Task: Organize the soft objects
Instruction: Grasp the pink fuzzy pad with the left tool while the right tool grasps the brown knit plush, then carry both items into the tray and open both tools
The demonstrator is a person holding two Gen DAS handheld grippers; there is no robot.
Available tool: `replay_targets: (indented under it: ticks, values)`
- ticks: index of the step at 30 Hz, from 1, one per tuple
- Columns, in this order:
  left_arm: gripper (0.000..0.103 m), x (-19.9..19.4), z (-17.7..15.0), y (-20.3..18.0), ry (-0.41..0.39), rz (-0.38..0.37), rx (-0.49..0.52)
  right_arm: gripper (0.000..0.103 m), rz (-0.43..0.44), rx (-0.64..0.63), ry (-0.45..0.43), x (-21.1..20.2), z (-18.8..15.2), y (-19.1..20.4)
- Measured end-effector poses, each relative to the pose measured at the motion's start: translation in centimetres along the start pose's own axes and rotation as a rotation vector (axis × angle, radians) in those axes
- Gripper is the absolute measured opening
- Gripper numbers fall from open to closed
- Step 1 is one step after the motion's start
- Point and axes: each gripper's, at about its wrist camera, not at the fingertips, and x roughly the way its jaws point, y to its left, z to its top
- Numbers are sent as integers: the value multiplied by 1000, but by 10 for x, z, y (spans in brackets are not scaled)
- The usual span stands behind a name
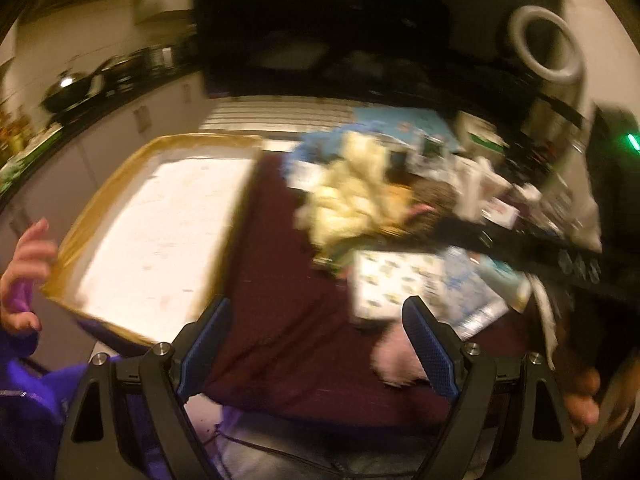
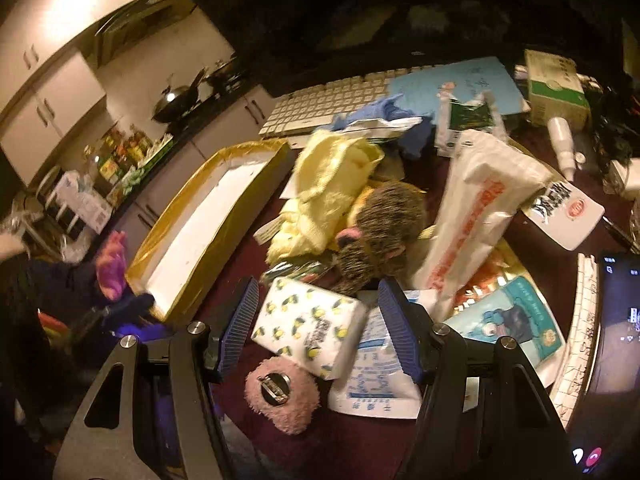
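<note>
My right gripper (image 2: 319, 282) stands open low over a heap of soft things. A lemon-print tissue pack (image 2: 308, 328) lies between its blue pads, which do not press on it. Behind the pack sit a brown spiky plush (image 2: 384, 220) and a yellow plush (image 2: 328, 188). A pink fluffy round piece (image 2: 282, 396) with a metal clip lies in front. My left gripper (image 1: 318, 308) is open and empty above the maroon cloth (image 1: 288, 340). The blurred left wrist view shows the yellow plush (image 1: 352, 192), the tissue pack (image 1: 396, 280) and the pink piece (image 1: 396, 360).
A shallow white box with a yellow rim (image 2: 264, 146) (image 1: 200, 138) sits at the left, with a hand (image 1: 24, 272) at its near corner. A white plastic bag (image 2: 480, 208), printed packets, a keyboard (image 2: 328, 100), a green carton (image 2: 556, 88) and a phone (image 2: 616, 320) crowd the right.
</note>
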Motion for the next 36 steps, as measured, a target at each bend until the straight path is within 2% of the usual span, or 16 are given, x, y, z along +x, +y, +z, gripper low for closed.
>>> replay_targets:
  ticks: [2, 5, 8, 9, 10, 11, 13, 17, 19, 22, 23, 27, 30, 33, 36]
  values:
    - [87, 4, -5, -14, 13, -62, 39, 63, -6, 7, -9, -3, 2, -5]
    - [84, 16, -10, -30, 42, -80, 83, 63, -21, 29, -14, -5, 4, -12]
    - [63, 29, -16, -43, 88, -97, 121, 63, -32, 38, -15, -3, 6, -14]
    - [47, 33, -19, -46, 101, -91, 132, 63, -34, 43, -14, -2, 7, -15]
    - [40, 37, -21, -47, 118, -95, 134, 63, -34, 51, -13, -1, 8, -17]
    - [40, 36, -22, -47, 117, -100, 123, 63, -34, 57, -12, 1, 10, -18]
    - [32, 31, -20, -43, 100, -127, 103, 63, -33, 76, -8, 7, 15, -20]
    - [31, 20, -18, -36, 72, -155, 76, 63, -22, 122, -18, 15, 25, -22]
    - [31, 16, -18, -31, 68, -179, 57, 61, -50, 143, -14, 21, 29, -24]
    - [31, 11, -17, -27, 58, -190, 41, 48, -80, 140, -14, 27, 32, -26]
    - [31, 9, -17, -25, 54, -193, 26, 38, -96, 140, -13, 28, 31, -26]
    - [31, 4, -9, -13, 27, -194, -14, 33, -83, 145, -22, 22, 29, -27]
    - [31, 0, 0, -8, -4, -197, -50, 32, -42, 136, -73, 9, 28, -20]
    - [31, -4, 6, -1, -34, -189, -80, 32, -71, 113, -158, -9, 26, -6]
    - [31, -3, 14, 8, -46, -180, -110, 32, -35, 87, -221, -26, 26, 6]
